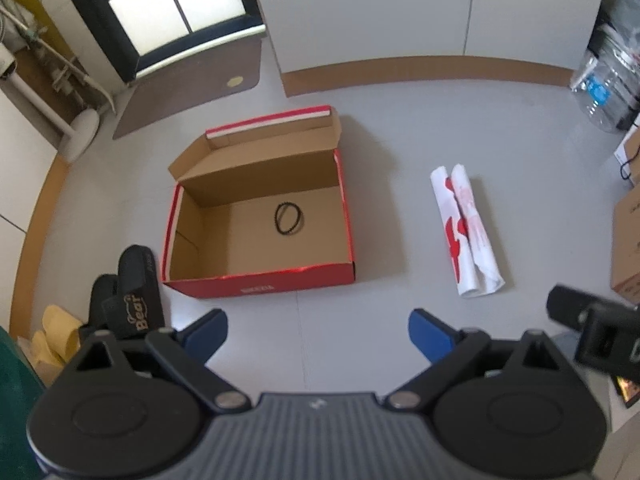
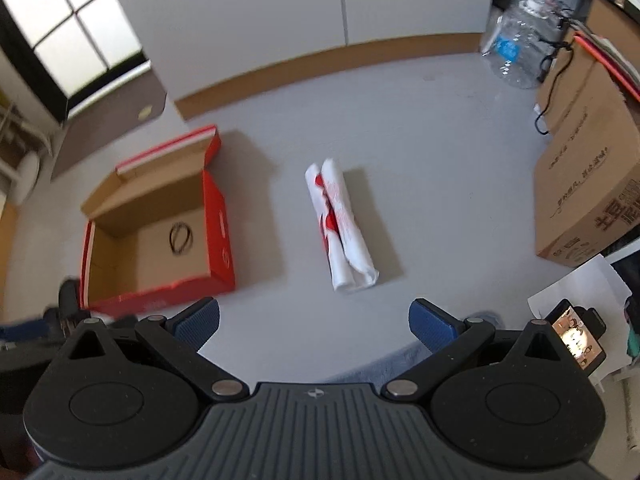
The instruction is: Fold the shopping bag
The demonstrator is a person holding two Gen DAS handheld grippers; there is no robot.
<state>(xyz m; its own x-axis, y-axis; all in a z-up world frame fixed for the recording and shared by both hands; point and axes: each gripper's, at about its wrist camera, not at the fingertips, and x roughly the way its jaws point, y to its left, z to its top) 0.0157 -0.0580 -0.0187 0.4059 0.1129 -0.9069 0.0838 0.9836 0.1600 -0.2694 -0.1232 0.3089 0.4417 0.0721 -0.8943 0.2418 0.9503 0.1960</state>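
A white shopping bag with red print [image 1: 466, 230] lies on the grey floor, rolled inward from both long sides into a narrow double roll; the right wrist view shows the bag [image 2: 342, 226] just ahead of centre. My left gripper [image 1: 318, 334] hangs open above the floor, in front of the red box and to the left of the bag, holding nothing. My right gripper [image 2: 314, 322] is open too, raised above the floor just short of the bag's near end, with nothing between its blue pads [image 2: 432, 322].
An open red shoe box [image 1: 260, 280] with a black elastic band [image 1: 289, 219] inside sits left of the bag. Black slippers [image 1: 128, 300] lie by the box's near left corner. Brown cartons [image 2: 588, 200] and a clear water jug [image 2: 516, 52] stand at the right. A white cabinet [image 1: 400, 12] is behind.
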